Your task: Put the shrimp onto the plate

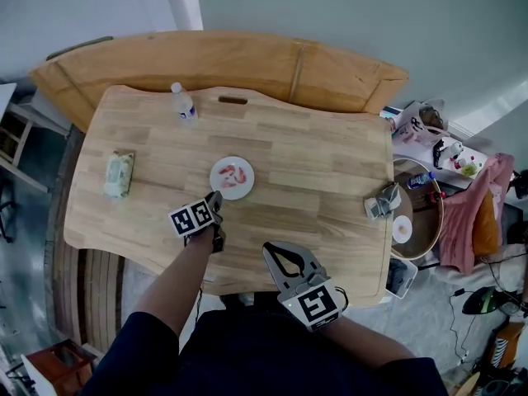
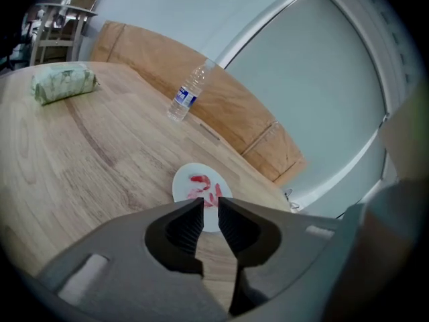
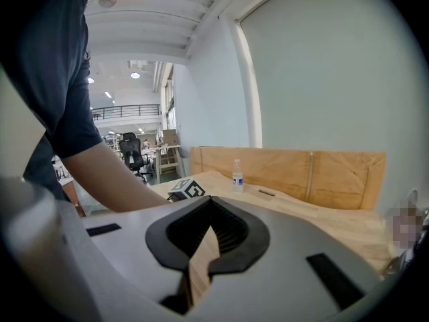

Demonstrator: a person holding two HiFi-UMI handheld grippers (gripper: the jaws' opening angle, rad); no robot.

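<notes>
Wooden table (image 1: 330, 172): the shrimp (image 1: 232, 176) lie on the white plate (image 1: 216, 168). Your left gripper (image 2: 210, 203), just short of it, is slightly parted and empty. Your right gripper (image 3: 210, 200) is closed on nothing. Placement looks done, so back away without nudging the plate.

Wooden table (image 1: 313, 180) and bench (image 1: 247, 60) against a pale wall (image 1: 330, 7); grey floor (image 1: 25, 246).

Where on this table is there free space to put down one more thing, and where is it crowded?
The widest bare wood lies between the plate and the grey object at the right edge. Another free patch lies between the water bottle and the wipes pack. It is crowded at the plate's near rim, where the left hand-held gripper hovers.
</notes>
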